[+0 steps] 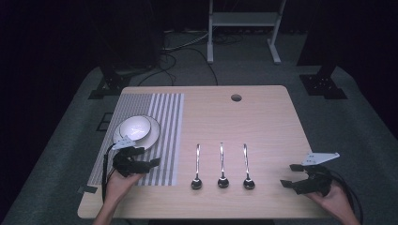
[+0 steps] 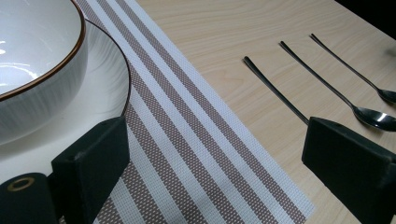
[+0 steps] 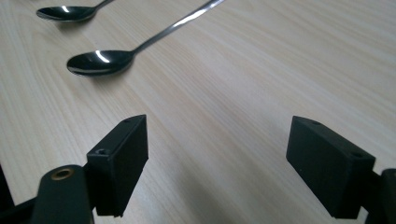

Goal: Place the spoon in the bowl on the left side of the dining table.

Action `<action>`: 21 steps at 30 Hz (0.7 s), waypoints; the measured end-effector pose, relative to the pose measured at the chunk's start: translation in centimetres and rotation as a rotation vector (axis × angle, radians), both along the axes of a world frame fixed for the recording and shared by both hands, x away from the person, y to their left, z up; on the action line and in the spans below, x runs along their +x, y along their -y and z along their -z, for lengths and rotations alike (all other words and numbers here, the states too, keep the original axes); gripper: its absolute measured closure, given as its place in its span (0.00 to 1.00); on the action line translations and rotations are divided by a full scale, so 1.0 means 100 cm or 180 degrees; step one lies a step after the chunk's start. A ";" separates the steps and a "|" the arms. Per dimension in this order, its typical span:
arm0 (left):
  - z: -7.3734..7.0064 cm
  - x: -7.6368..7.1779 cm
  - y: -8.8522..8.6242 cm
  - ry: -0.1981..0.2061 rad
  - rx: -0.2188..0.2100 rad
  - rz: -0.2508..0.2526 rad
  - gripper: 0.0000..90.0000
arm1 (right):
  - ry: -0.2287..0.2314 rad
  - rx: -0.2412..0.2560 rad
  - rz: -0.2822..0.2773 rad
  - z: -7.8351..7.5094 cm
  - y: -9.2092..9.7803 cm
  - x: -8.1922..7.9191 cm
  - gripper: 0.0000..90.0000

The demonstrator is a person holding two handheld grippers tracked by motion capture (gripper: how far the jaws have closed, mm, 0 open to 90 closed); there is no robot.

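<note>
We see a big wooden bench [image 1: 263, 112]. A striped mat [image 1: 164, 117] lies at nine o'clock, keeping the plate [image 1: 152, 136] and bowl [image 1: 135, 126] off the wood. Three spoons [image 1: 222, 164] wait in a neat row at six o'clock, easy to grab. Our left claw [image 1: 152, 162] and right claw [image 1: 286, 176] both stand apart, holding nothing.

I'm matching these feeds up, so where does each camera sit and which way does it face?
High view: above the near edge, facing forward and down on the table; both forearms show.
Left gripper view: rides the left gripper, facing bowl and mat; open jaws show.
Right gripper view: rides the right gripper, low over wood; open jaws show.
All share the spoons.
</note>
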State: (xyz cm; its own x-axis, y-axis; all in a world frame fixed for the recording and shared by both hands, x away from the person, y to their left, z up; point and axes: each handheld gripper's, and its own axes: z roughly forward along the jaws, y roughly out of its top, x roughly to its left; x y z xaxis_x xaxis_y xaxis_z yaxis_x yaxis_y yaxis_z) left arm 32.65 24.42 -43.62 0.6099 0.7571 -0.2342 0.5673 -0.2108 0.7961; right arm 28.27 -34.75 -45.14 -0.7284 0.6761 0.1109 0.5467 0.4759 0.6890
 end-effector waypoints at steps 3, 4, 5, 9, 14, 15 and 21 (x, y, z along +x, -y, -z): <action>0.000 0.000 0.000 -0.0003 0.0009 0.0000 0.07 | 0.0017 -0.0026 -0.0044 -0.004 -0.004 0.001 0.22; 0.000 0.000 0.001 0.0009 0.0024 0.0008 0.07 | 0.0044 -0.0066 -0.0114 -0.010 -0.009 0.002 0.22; 0.000 0.000 0.001 0.0009 0.0024 0.0008 0.07 | 0.0044 -0.0066 -0.0114 -0.010 -0.009 0.002 0.22; 0.000 0.000 -0.001 0.0008 0.0009 0.0004 0.07 | 0.0060 -0.0124 -0.0214 -0.017 -0.019 0.005 0.22; 0.001 0.000 -0.004 -0.0006 0.0013 0.0001 0.07 | 0.0047 -0.0203 -0.0348 -0.021 -0.033 0.011 0.22; 0.001 0.000 -0.003 -0.0014 0.0021 0.0001 0.07 | 0.0046 -0.0228 -0.0374 -0.022 -0.036 0.012 0.22; 0.002 0.001 -0.001 -0.0015 0.0034 0.0016 0.07 | 0.0057 -0.0336 -0.0557 -0.030 -0.056 0.020 0.22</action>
